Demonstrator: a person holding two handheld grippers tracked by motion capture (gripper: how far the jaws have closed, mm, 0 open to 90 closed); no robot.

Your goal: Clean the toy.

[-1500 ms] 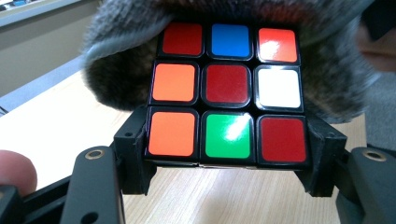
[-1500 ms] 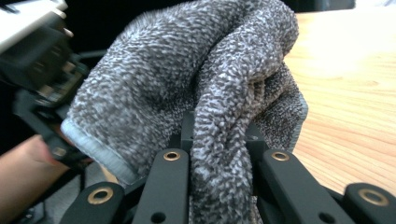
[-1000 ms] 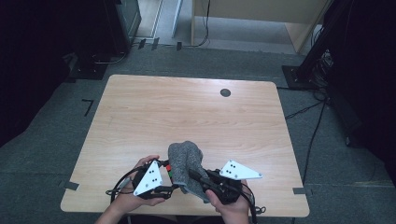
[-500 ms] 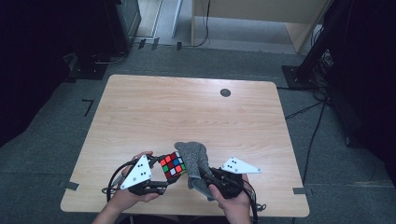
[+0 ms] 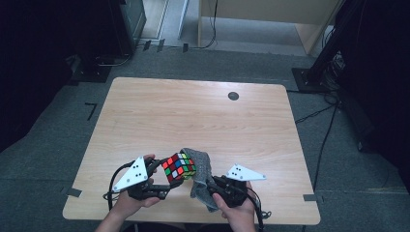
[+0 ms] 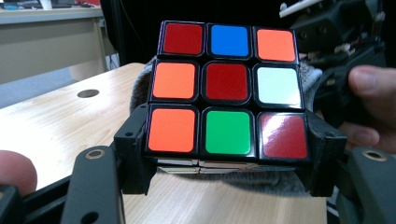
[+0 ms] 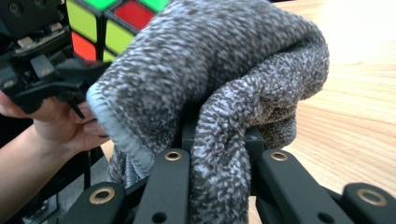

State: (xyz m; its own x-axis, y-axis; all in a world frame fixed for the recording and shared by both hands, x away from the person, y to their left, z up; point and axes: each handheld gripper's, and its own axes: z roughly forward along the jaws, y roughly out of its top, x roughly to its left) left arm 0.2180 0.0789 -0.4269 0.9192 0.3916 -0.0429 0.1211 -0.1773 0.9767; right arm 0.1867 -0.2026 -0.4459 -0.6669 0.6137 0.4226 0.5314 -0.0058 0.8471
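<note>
The left hand-held gripper is clamping a cube while the right is pinching a cloth; wiping likely calls for bringing them together.

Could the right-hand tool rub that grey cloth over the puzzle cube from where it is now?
Probably yes. The right tool grips the grey cloth, whose top fold lies right beside the cube held in the left tool. Nothing stands between them.
</note>
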